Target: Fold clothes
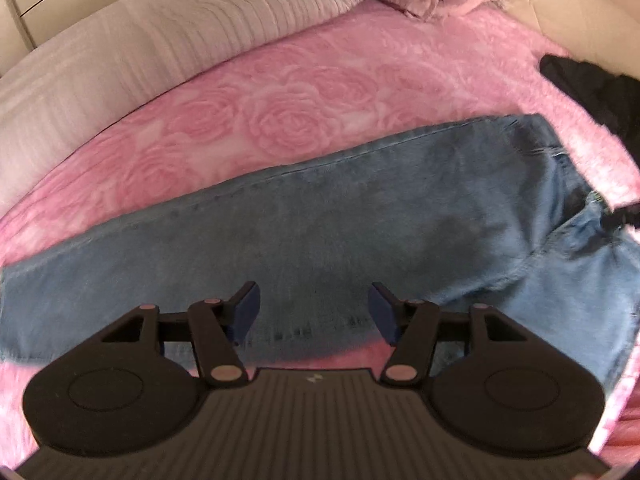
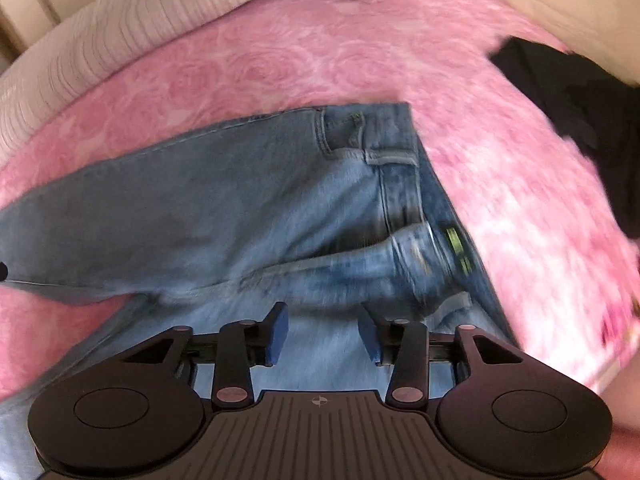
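Over the jeans (image 1: pixel 320 232), left gripper (image 1: pixel 314 312) and right gripper (image 2: pixel 322 332) both spread apart, empty.

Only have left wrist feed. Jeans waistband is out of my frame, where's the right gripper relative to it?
Observer: The right gripper hovers open over the seat of the jeans, just short of the waistband, holding nothing.
Operator: Waistband flat?
Observer: No. Near the green label it is bunched and rolled, though motion blur hides detail.
Operator: What's the dark thing at my right edge?
Observer: A black garment lying on the pink blanket, apart from the jeans.
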Motion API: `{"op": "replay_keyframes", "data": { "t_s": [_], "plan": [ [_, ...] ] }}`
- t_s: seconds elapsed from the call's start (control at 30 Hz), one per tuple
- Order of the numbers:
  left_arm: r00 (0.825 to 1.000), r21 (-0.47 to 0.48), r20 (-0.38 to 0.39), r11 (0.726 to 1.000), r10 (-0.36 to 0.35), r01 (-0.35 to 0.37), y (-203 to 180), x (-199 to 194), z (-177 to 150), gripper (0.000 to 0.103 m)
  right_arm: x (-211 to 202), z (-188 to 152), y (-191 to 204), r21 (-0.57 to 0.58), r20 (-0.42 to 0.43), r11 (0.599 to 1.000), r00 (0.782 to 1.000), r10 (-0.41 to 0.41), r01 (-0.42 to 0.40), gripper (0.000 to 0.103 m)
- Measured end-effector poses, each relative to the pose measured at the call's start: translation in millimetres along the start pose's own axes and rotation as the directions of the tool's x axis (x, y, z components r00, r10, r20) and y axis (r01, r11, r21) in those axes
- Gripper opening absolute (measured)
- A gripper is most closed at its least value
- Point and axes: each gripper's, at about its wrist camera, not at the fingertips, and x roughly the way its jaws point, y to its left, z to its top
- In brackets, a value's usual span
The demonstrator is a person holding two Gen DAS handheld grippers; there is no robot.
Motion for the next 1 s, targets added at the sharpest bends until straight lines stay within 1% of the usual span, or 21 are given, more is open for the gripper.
{"op": "replay_keyframes", "data": {
  "t_s": [0.17,0.27,0.37,0.5,0.6,0.67,0.73,0.83,0.87,0.9,0.97,1.0],
  "plan": [
    [0.999,0.066,0.005,0.997,-0.036,0.035,4.2,57.8,15.8,0.052,54.2,46.1,-13.4,-0.132,0.010,0.991,1.000,0.007,-0.006,0.034],
    [0.999,0.126,0.005,0.991,-0.045,0.044,9.6,86.6,28.9,0.052,77.0,76.5,-17.7,-0.220,0.029,0.976,0.999,0.018,-0.011,0.033],
    [0.999,0.171,0.009,0.984,-0.053,0.051,18.4,104.3,43.4,0.052,93.2,105.0,-20.5,-0.298,0.040,0.954,0.998,0.045,-0.031,0.033],
    [0.998,0.254,0.031,0.966,-0.058,0.048,35.2,123.8,61.0,0.052,112.1,136.5,-22.4,-0.403,0.025,0.910,0.993,0.113,-0.093,0.033],
    [0.998,0.324,0.026,0.945,-0.061,0.049,50.6,139.8,71.7,0.052,128.0,154.2,-22.3,-0.481,-0.005,0.868,0.991,0.134,-0.120,0.033],
    [0.998,0.375,0.004,0.925,-0.069,0.062,62.3,151.6,76.5,0.052,138.8,163.1,-23.0,-0.521,-0.031,0.843,0.990,0.135,-0.131,0.034],
    [0.996,0.426,-0.034,0.900,-0.082,0.089,72.4,162.4,80.6,0.052,148.0,170.6,-24.4,-0.543,-0.057,0.825,0.987,0.152,-0.158,0.035],
    [0.989,0.464,-0.086,0.874,-0.121,0.147,86.4,174.4,82.4,0.054,155.2,179.7,-29.2,-0.536,-0.080,0.816,0.975,0.206,-0.216,0.038],
    [0.985,0.459,-0.097,0.871,-0.145,0.173,90.9,176.8,83.5,0.055,158.1,182.8,-30.9,-0.527,-0.090,0.816,0.971,0.222,-0.236,0.039],
    [0.980,0.439,-0.112,0.876,-0.165,0.198,95.6,179.9,85.0,0.056,161.3,185.8,-32.5,-0.512,-0.103,0.820,0.966,0.237,-0.256,0.040],
    [0.970,0.396,-0.136,0.886,-0.201,0.239,103.6,185.5,87.2,0.056,157.4,183.0,-31.2,-0.517,-0.086,0.820,0.968,0.235,-0.246,0.043],
    [0.969,0.398,-0.133,0.884,-0.208,0.245,104.0,185.2,86.1,0.056,153.8,180.4,-29.9,-0.525,-0.071,0.819,0.971,0.230,-0.233,0.044]
  ]
}}
